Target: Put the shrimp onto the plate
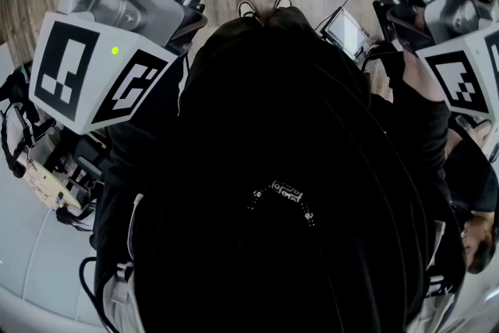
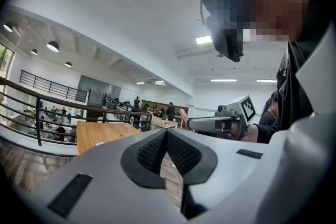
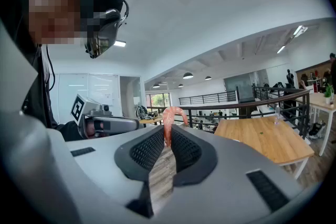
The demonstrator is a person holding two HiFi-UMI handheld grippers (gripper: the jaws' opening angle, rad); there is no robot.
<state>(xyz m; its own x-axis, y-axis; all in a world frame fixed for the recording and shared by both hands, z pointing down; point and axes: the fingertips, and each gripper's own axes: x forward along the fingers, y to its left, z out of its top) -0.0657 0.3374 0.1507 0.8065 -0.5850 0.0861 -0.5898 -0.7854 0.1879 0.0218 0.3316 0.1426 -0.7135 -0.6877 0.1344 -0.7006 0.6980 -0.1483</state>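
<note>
My right tongs [image 3: 167,140] pinch a curved, glossy pink shrimp [image 3: 171,114] between mesh-textured black pads [image 3: 148,149]. Left of the shrimp, my left tongs [image 2: 166,135] are clenched, tips touching.

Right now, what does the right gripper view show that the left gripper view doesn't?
Only the right gripper view: the shrimp seen close up, pink and curled, pinched between the jaws of the right gripper.
Only the left gripper view: the left gripper with its jaws closed on each other and nothing between them.
Both: the opposite gripper held out alongside, a wooden table, a dark railing and the person's headset above.
</note>
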